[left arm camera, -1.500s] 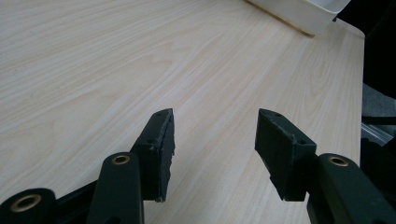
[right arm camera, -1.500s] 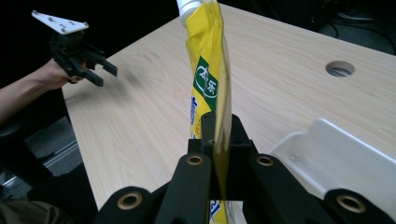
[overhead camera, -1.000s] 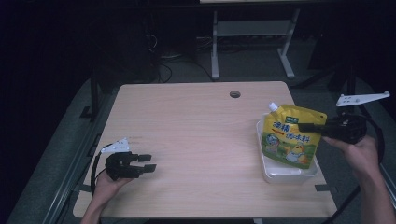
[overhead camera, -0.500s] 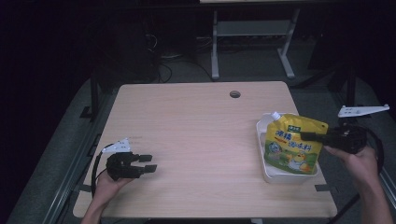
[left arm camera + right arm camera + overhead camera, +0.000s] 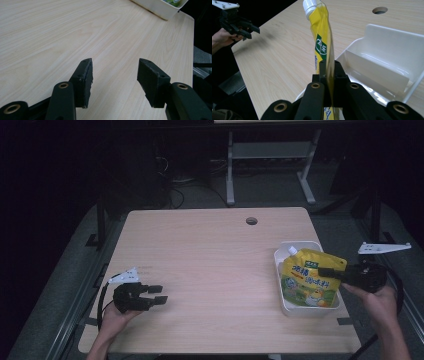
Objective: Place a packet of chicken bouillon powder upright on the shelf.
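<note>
The right gripper has its jaws clamped on the upper edge of a yellow spouted pouch; in the right gripper view the pouch runs straight ahead from between the jaws, its white cap farthest from them. Below the jaws, the pouch's lower part sits inside a white bin at the table's edge. The left gripper rests low over bare wood, its jaws parted with nothing between them; the bin lies well ahead of them
</note>
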{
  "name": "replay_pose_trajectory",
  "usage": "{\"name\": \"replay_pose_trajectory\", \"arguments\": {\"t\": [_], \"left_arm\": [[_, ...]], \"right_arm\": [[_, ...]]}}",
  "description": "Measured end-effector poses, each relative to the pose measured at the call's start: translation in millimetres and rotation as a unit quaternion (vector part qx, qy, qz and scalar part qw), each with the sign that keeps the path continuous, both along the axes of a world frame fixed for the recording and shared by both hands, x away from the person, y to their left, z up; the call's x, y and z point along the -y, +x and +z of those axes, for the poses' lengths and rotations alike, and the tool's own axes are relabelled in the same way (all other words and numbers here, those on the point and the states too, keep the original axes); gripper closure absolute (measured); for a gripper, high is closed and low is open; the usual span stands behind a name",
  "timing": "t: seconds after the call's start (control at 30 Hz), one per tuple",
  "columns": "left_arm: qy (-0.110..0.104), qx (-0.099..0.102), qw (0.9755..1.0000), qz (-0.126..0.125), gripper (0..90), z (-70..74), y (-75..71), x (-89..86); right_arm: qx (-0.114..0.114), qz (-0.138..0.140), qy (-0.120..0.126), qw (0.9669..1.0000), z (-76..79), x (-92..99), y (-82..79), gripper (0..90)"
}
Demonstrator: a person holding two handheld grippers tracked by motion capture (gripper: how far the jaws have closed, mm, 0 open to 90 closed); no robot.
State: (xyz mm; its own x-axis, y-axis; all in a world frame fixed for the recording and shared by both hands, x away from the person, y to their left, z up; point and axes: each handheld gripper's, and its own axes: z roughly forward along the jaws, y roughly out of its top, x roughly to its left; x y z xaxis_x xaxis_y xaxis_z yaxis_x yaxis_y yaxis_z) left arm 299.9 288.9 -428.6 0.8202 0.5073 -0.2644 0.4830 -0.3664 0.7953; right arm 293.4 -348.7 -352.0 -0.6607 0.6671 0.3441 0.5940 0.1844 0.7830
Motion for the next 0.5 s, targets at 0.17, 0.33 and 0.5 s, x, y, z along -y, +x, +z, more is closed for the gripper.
{"name": "replay_pose_trajectory", "arguments": {"t": [0.17,0.33,0.5], "left_arm": [[0.003,0.000,1.0000,-0.002,45.5,-0.5,0.5,0.9],[0.005,-0.001,1.0000,-0.002,45.1,-0.9,0.4,1.5],[0.006,-0.002,1.0000,-0.001,44.0,-1.4,1.1,2.2]], "right_arm": [[0.002,-0.005,0.005,1.0000,-3.7,3.2,-2.7,88.5],[-0.003,-0.015,0.013,0.9998,-9.6,9.4,-4.7,88.7],[-0.009,-0.023,0.020,0.9995,-12.9,13.4,-4.3,86.2]]}}
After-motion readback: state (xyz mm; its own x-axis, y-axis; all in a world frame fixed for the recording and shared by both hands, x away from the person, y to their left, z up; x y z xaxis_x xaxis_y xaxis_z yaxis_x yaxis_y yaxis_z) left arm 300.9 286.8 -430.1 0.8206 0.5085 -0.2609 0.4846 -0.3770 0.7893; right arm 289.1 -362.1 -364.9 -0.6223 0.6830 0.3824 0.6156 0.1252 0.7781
